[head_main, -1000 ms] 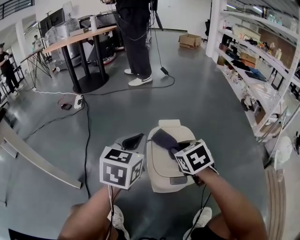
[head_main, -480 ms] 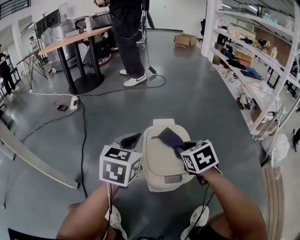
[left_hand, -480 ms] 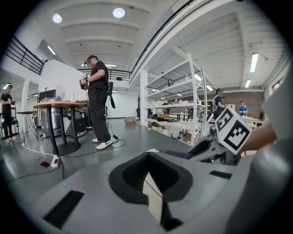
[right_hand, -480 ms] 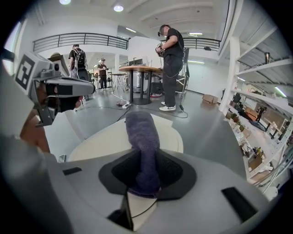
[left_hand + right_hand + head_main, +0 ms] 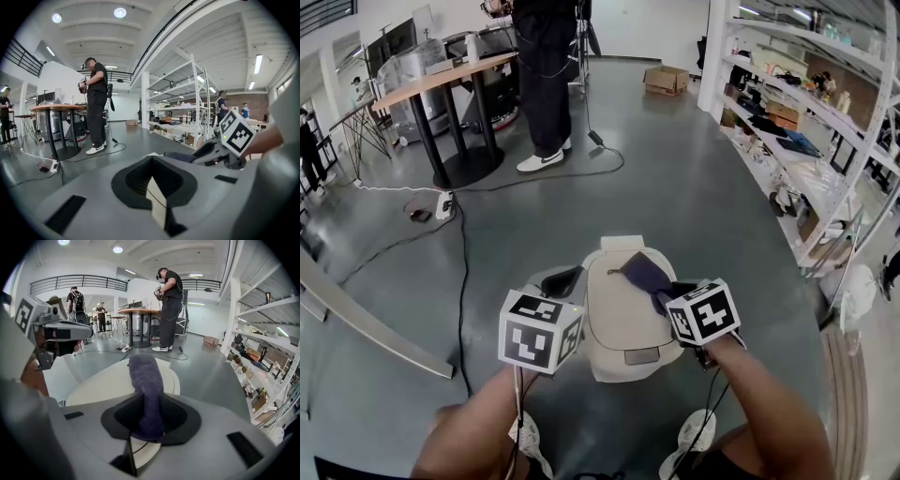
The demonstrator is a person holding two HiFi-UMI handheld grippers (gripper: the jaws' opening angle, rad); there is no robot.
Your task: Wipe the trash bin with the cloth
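Note:
A cream trash bin (image 5: pixel 619 323) with a closed lid stands on the floor just in front of me. A dark purple cloth (image 5: pixel 645 271) lies on the far right part of the lid, and my right gripper (image 5: pixel 664 296) is shut on its near end. In the right gripper view the cloth (image 5: pixel 146 380) runs out from between the jaws over the lid (image 5: pixel 105 383). My left gripper (image 5: pixel 563 280) hovers by the bin's left edge, shut with nothing in it (image 5: pixel 152 161). From the left gripper view the right gripper (image 5: pixel 220 152) and cloth (image 5: pixel 180 156) show at the right.
A person (image 5: pixel 542 75) stands at the back beside a round-footed high table (image 5: pixel 450 80). Cables (image 5: pixel 461 253) and a power strip (image 5: pixel 443 202) lie on the floor at left, near a long flat beam (image 5: pixel 366 319). Shelving (image 5: pixel 806 141) lines the right side. A cardboard box (image 5: pixel 666 80) sits far back.
My right gripper has dragged the cloth a little to the right and further back across the lid. The left gripper has stayed where it was.

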